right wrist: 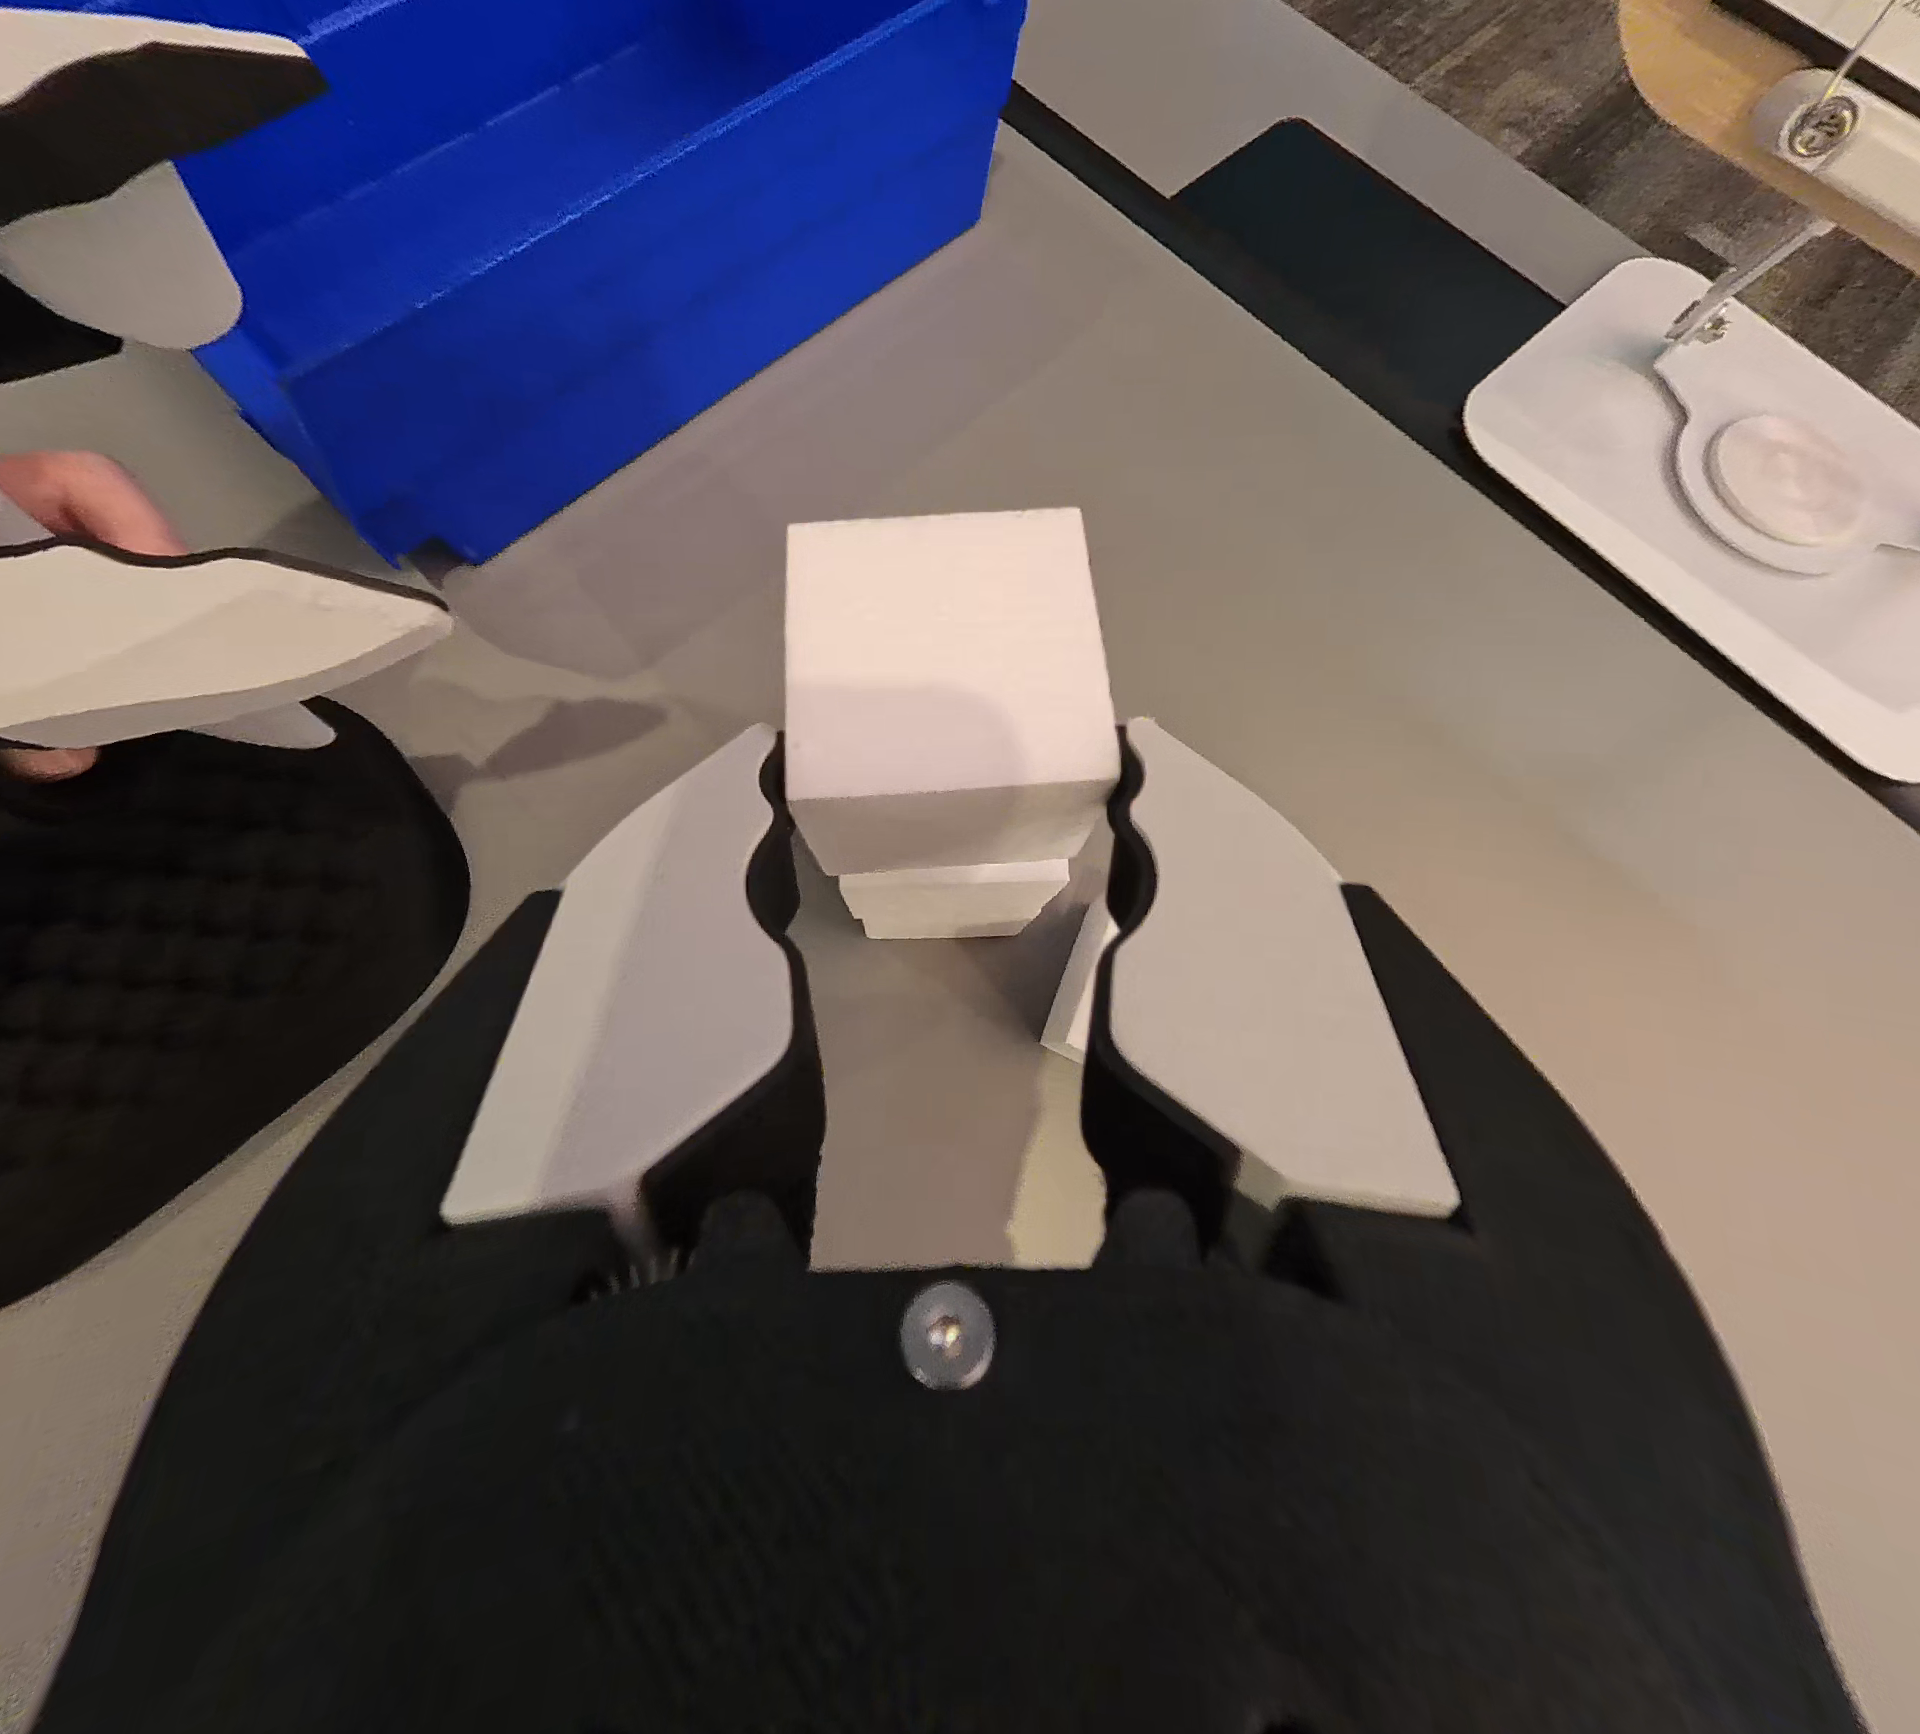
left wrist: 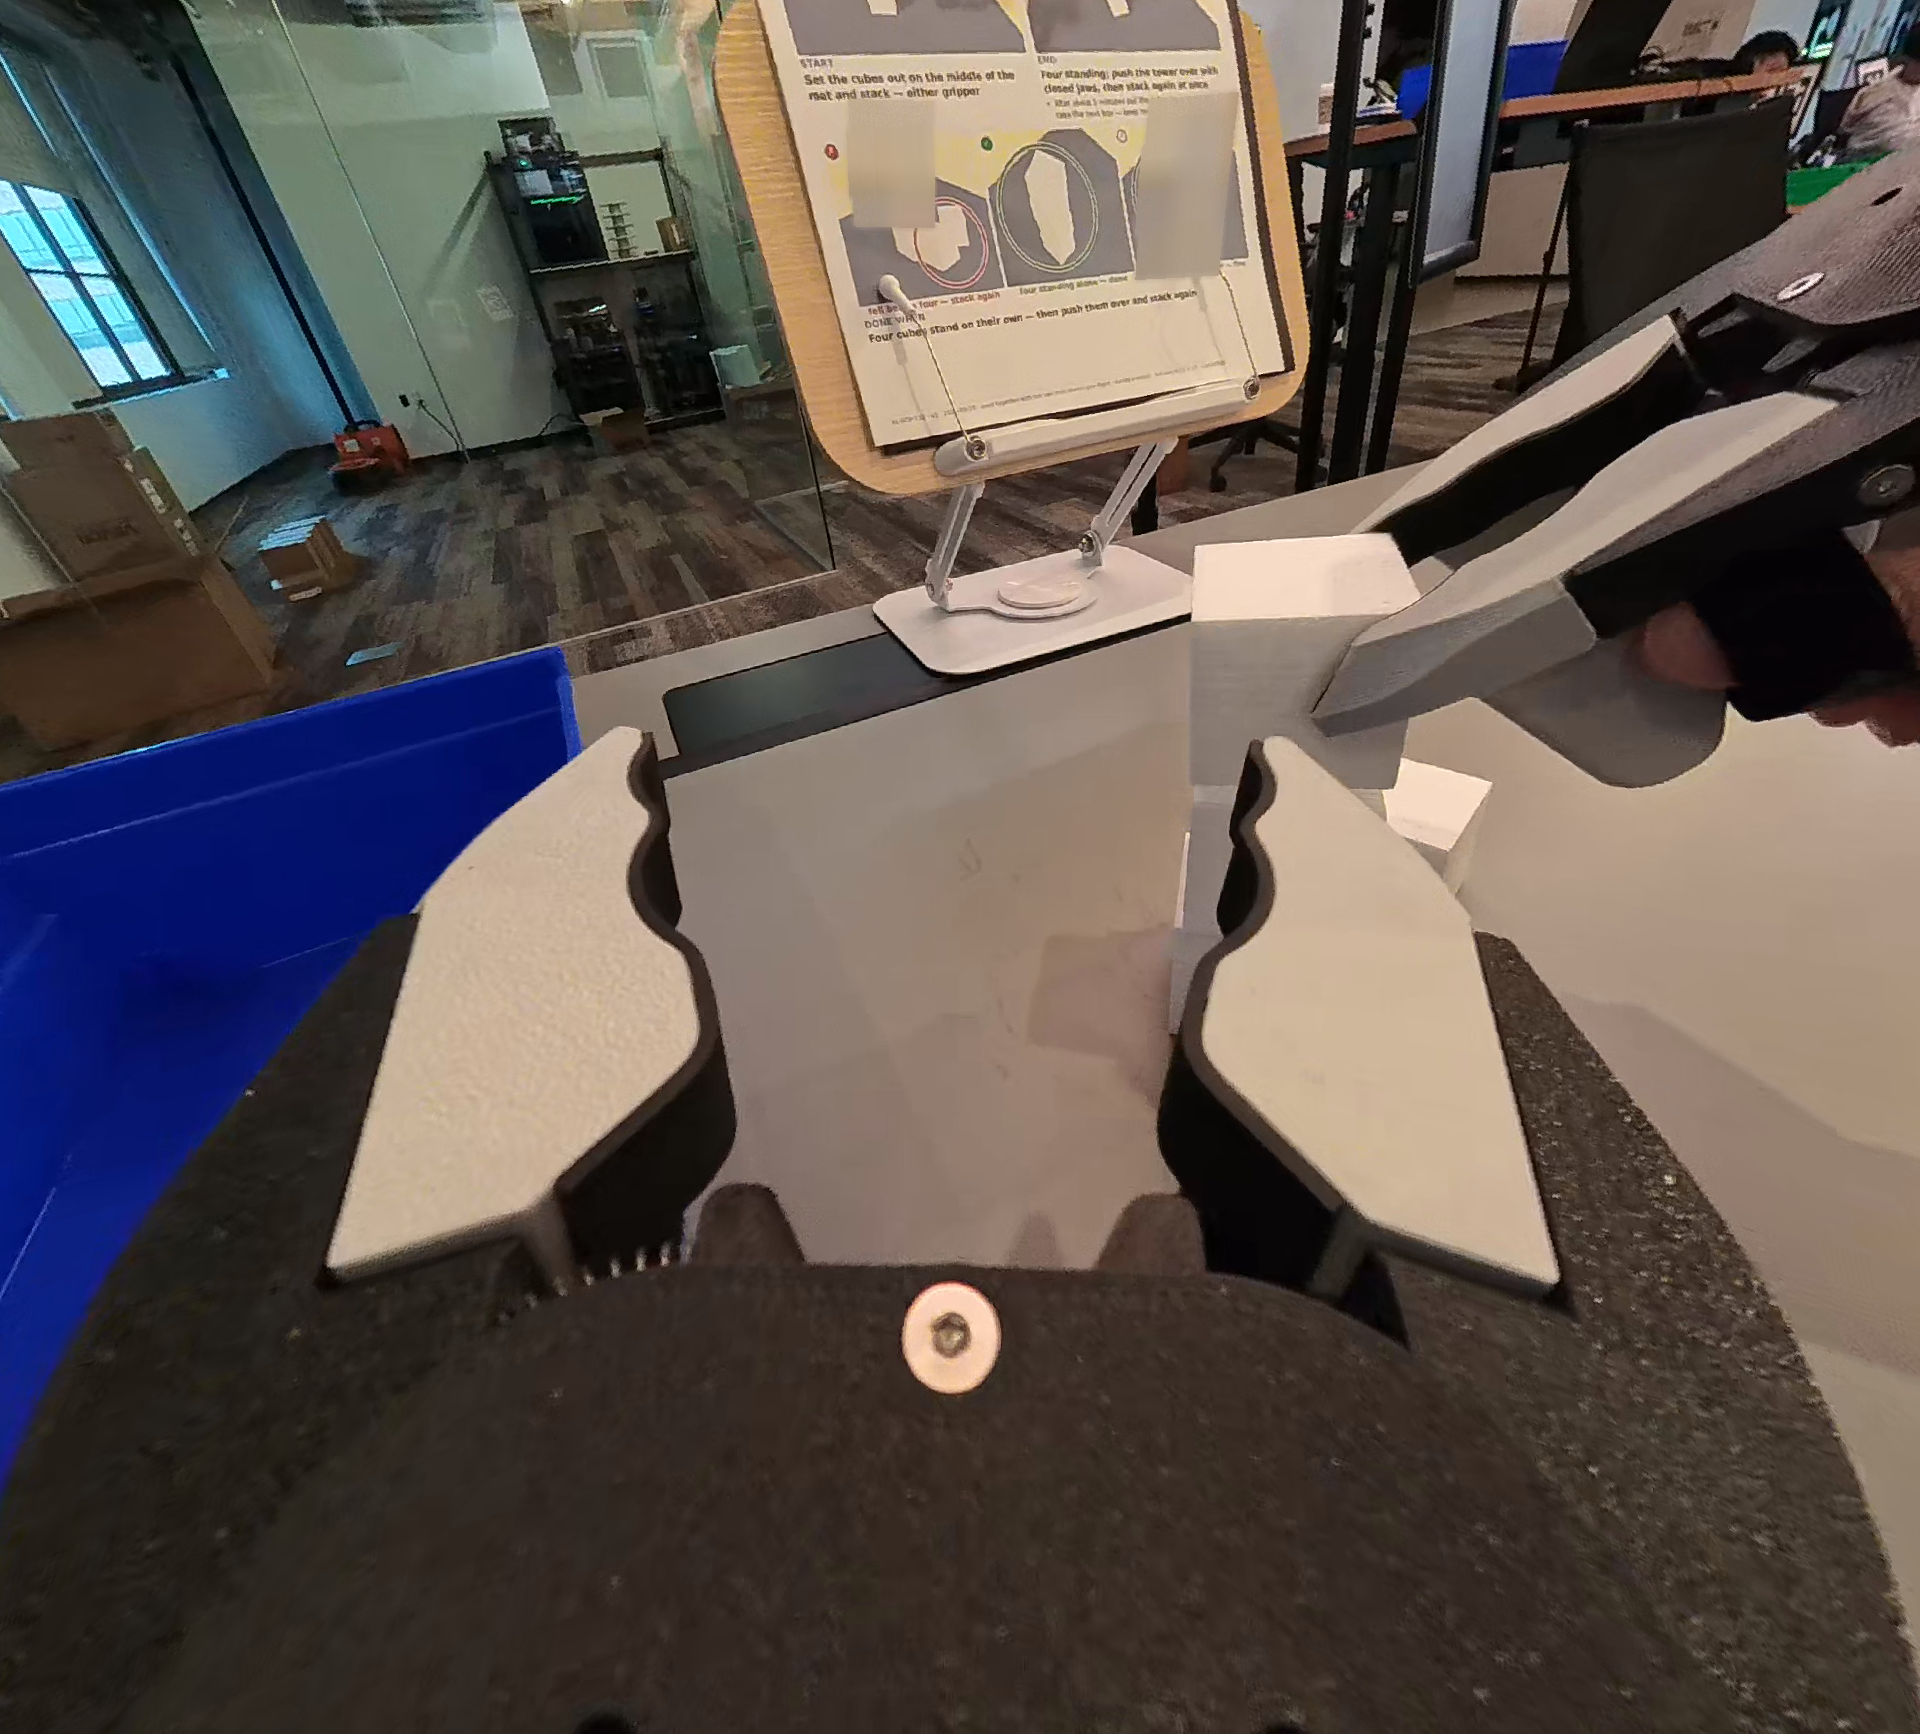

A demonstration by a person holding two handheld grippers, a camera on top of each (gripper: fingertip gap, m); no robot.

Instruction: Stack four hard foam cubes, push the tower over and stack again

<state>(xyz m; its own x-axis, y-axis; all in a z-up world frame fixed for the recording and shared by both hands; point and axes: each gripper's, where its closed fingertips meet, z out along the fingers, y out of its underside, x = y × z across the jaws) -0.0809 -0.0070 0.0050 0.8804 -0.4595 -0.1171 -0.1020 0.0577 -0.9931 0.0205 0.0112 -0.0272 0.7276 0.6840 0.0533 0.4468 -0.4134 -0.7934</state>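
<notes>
While the right gripper [right wrist: 948, 754] reaches down over the tower [right wrist: 940, 874], its fingers [right wrist: 665, 978] sit either side of the top cube [right wrist: 940, 656], their tips at the cube's near edge and closed to about its width; whether they press on it cannot be told from the wrist view. In the left view the right gripper [left wrist: 1340, 635] has its finger tips against the same cube [left wrist: 1278, 635], at the cube's upper right.

The tower stands on the grey bench [right wrist: 1247, 645], near the front corner of the blue bin [right wrist: 582, 126]. Under the top cube, stepped edges of lower cubes show, slightly offset; how many there are cannot be told. A loose cube [left wrist: 1439, 817] lies on the bench just right of the tower's base.

The left gripper [left wrist: 951, 780] hovers between the bin and the tower, its fingers [left wrist: 540, 988] wide apart and holding nothing. A white stand [right wrist: 1704, 489] with a paper sheet [left wrist: 997, 126] sits beyond the tower, away from the bin.
</notes>
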